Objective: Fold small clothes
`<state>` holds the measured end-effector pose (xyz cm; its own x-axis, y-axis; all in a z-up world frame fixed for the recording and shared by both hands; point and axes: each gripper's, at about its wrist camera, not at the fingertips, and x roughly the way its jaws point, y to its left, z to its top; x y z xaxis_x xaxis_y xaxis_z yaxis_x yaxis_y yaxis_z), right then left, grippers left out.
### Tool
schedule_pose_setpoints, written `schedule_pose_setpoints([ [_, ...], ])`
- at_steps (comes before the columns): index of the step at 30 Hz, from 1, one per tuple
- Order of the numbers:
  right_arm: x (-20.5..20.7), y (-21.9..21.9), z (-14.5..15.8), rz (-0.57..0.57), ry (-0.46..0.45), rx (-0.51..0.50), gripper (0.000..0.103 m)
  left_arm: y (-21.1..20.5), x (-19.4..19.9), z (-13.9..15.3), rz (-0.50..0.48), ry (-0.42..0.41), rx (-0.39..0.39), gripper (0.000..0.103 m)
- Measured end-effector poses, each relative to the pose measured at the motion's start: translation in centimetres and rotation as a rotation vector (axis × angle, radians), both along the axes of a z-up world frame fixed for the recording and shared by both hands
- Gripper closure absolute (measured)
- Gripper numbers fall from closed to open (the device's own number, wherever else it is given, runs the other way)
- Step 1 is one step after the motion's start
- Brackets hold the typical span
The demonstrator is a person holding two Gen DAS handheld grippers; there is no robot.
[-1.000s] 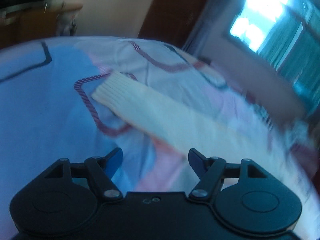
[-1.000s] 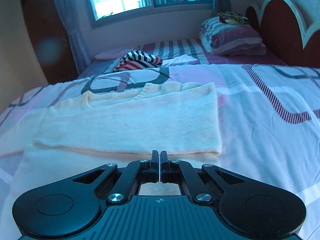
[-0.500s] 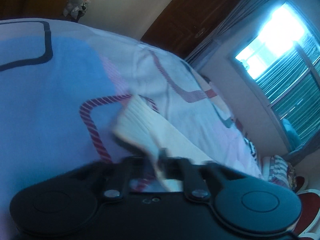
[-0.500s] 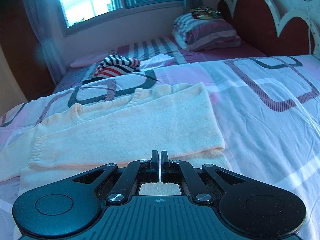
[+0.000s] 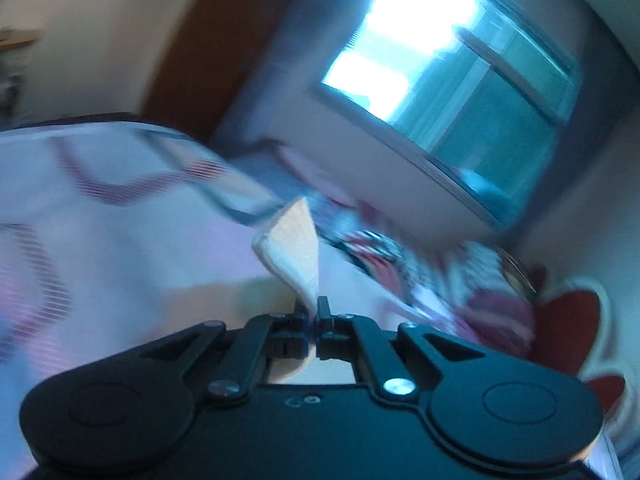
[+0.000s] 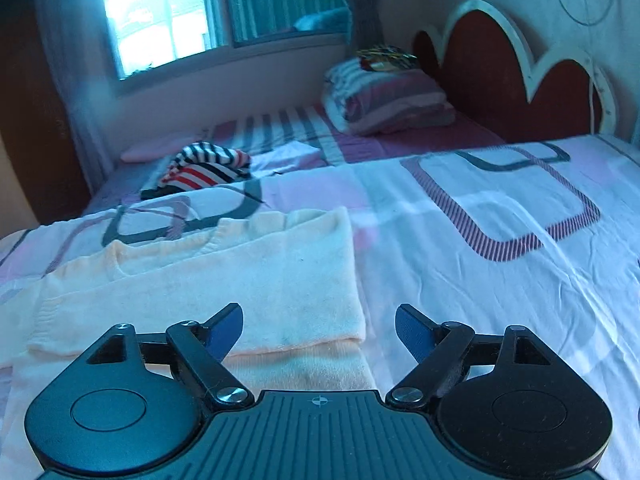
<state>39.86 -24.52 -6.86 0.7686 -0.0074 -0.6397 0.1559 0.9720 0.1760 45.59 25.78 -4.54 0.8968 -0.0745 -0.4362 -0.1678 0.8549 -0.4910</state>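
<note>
Jaws closed, our left gripper [image 5: 314, 314] pinches the ribbed cuff [image 5: 292, 254] of the cream sweater [image 6: 224, 280], lifted above the bed [image 6: 500, 280], though blur hides much. Our right gripper [image 6: 319, 330] has just been opening, jaws wide and empty over the sweater's near folded edge.

Sweater [image 6: 224, 280] on bedspread [image 6: 480, 280], striped garment [image 6: 204, 168] behind, pillows [image 6: 384, 100] behind right
</note>
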Motion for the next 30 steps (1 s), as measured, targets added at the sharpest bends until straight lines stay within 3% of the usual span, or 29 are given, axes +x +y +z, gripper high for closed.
schedule_pose_setpoints([
  [4, -0.5, -1.2, 0.4, 0.019, -0.037, 0.012, 0.02, -7.6, 2.7, 0.6, -0.138, 0.006, 0.068, 0.102],
  [11, -0.1, -5.0, 0.5, 0.01, -0.062, 0.066, 0.02, -17.2, 5.0, -0.6, -0.28, 0.04, 0.131, 0.102],
  [23, 0.0, -8.8, 0.1, 0.031, -0.091, 0.15, 0.02, -28.6, 6.0, -4.4, -0.491, 0.149, 0.28, 0.101],
  [30, 0.2, -8.9, 0.2, 0.033, -0.083, 0.192, 0.02, -32.4, 5.8, -6.7, -0.581, 0.217, 0.277, 0.1],
])
